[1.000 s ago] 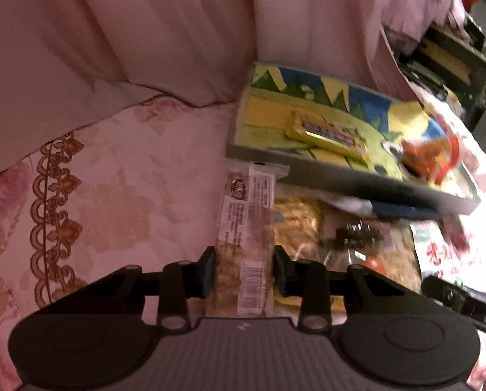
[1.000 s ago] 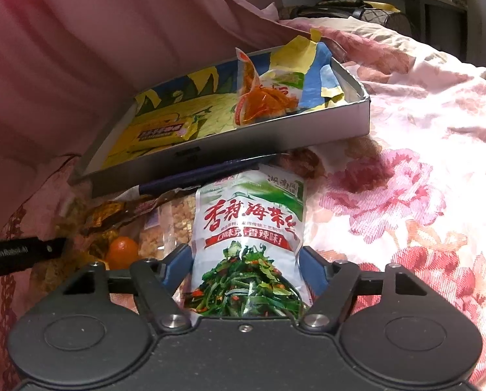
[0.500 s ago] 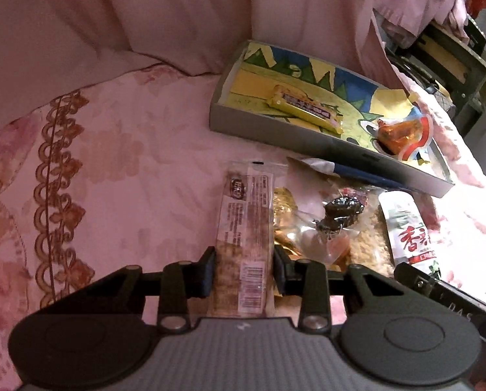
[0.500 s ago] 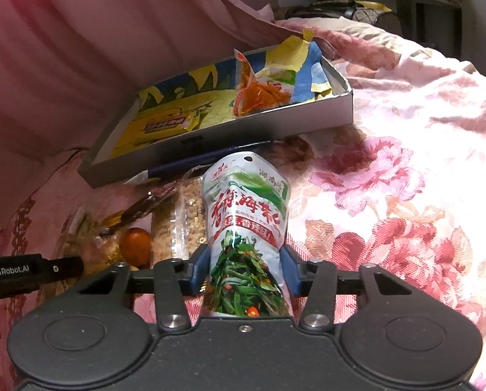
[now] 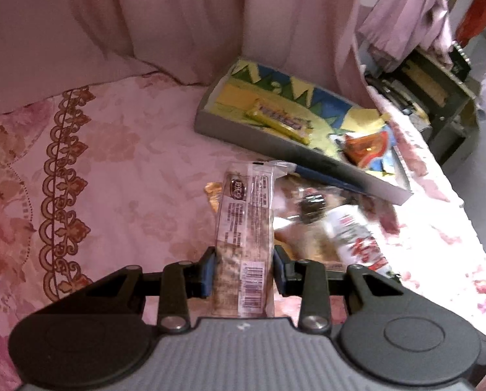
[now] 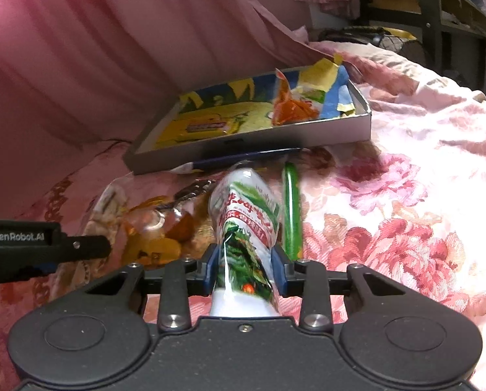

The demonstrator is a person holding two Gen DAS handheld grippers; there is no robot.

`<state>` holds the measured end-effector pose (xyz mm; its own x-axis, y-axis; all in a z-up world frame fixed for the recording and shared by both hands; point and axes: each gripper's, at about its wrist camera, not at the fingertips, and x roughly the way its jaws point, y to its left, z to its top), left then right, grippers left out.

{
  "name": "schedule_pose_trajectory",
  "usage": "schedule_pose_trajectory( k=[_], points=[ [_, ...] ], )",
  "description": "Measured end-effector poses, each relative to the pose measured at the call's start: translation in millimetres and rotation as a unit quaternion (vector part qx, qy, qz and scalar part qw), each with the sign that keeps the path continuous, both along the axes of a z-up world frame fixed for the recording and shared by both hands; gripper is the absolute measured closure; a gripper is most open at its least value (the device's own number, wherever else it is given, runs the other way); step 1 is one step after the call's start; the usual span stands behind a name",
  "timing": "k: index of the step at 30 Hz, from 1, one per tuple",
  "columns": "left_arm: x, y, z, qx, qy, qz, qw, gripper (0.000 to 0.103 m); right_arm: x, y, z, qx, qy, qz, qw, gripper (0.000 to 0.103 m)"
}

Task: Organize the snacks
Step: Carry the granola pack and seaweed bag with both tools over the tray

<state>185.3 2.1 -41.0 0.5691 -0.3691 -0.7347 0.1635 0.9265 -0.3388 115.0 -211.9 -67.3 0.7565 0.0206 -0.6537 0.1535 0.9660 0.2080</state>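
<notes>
My left gripper (image 5: 244, 268) is shut on a long clear-wrapped snack bar (image 5: 244, 224) and holds it above the bedspread. My right gripper (image 6: 245, 268) is shut on a green and white seaweed snack bag (image 6: 246, 224), squeezed between the fingers and lifted; the bag also shows in the left wrist view (image 5: 358, 238). A shallow grey box (image 6: 275, 137) with a colourful lining lies ahead on the bed, holding a yellow candy bar (image 5: 280, 120) and an orange snack pouch (image 6: 291, 106).
A pile of clear snack packets (image 6: 158, 224) lies in front of the box, left of the seaweed bag. A green stick-shaped packet (image 6: 291, 208) lies to its right. Pink curtain (image 5: 177, 26) behind; a dark shelf unit (image 5: 438, 97) stands past the bed's edge.
Both grippers have risen and pulled back from the box with their snacks. The right gripper closed on the seaweed bag and lifted it, uncovering the green stick packet.
</notes>
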Motion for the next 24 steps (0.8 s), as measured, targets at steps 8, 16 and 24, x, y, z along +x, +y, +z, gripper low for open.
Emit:
schedule_pose_trajectory(
  k=[8, 16, 24],
  points=[
    [-10, -11, 12, -0.002, -0.042, -0.019, 0.9989, 0.065, -13, 4, 11, -0.011, -0.028, 0.009, 1.000, 0.069],
    [-7, -7, 17, -0.028, -0.060, -0.007, 0.9978, 0.064, -20, 4, 21, -0.010, -0.059, 0.004, 0.998, 0.069],
    [36, -17, 39, -0.062, -0.100, 0.017, 0.9930, 0.064, -6, 1, 37, -0.012, -0.107, -0.002, 0.994, 0.069]
  ],
)
